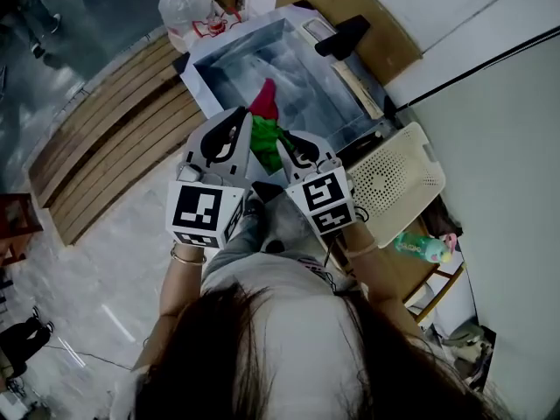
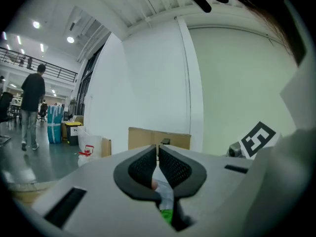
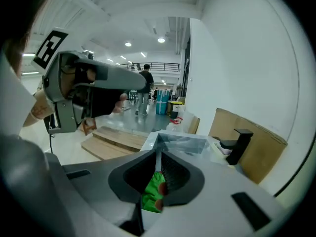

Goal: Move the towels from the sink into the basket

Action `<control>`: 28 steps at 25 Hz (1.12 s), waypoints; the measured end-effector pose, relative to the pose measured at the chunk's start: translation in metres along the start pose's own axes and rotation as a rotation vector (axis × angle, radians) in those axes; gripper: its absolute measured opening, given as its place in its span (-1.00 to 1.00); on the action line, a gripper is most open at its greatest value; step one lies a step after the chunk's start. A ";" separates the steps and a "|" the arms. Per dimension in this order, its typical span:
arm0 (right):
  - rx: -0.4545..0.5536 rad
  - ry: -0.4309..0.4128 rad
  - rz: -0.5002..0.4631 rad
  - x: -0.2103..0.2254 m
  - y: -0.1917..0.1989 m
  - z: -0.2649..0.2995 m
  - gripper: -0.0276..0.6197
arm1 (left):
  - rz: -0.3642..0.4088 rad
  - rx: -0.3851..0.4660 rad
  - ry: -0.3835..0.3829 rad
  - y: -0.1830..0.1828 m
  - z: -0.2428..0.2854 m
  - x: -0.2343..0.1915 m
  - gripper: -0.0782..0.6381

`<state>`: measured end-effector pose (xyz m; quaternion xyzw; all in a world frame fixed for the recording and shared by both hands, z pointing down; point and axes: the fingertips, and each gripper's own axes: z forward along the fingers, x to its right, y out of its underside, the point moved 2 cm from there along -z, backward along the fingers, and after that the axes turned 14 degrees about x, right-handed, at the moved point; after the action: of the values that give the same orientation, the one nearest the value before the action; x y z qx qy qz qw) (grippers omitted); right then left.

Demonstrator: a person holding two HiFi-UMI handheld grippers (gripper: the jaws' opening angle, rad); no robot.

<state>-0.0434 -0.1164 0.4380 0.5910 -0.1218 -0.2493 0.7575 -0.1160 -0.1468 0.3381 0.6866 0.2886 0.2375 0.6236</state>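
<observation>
The steel sink lies ahead of me, and the cream perforated basket stands to its right. A green towel with a red end hangs over the sink's near side, between my two grippers. My right gripper is shut, and the green towel bunches right under its closed jaws. My left gripper is also shut. A scrap of pale and green cloth shows below its jaws, and I cannot tell whether it is gripped.
A black faucet sits at the sink's far right corner. Wooden slat steps run along the left, with a plastic bag beyond them. A green bottle lies near the basket. A person walks far off.
</observation>
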 end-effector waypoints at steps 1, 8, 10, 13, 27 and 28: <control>-0.014 -0.008 -0.005 0.001 0.004 0.006 -0.82 | -0.005 0.000 0.002 0.001 0.003 -0.003 -0.72; -0.133 -0.068 -0.068 0.003 0.035 0.042 -0.76 | -0.022 -0.007 0.026 0.013 0.023 -0.023 -0.72; -0.161 -0.092 -0.085 0.002 0.044 0.053 -0.73 | -0.028 -0.012 0.029 0.016 0.027 -0.029 -0.72; -0.200 -0.120 -0.102 0.001 0.056 0.066 -0.69 | -0.043 -0.018 0.034 0.021 0.033 -0.039 -0.72; -0.408 -0.238 -0.168 0.003 0.123 0.109 -0.46 | -0.084 -0.053 0.066 0.045 0.054 -0.069 -0.73; -0.425 -0.247 -0.170 0.003 0.128 0.111 -0.45 | -0.086 -0.055 0.068 0.046 0.055 -0.071 -0.72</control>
<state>-0.0637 -0.1882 0.5905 0.3919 -0.1082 -0.4022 0.8203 -0.1248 -0.2377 0.3805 0.6479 0.3321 0.2417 0.6415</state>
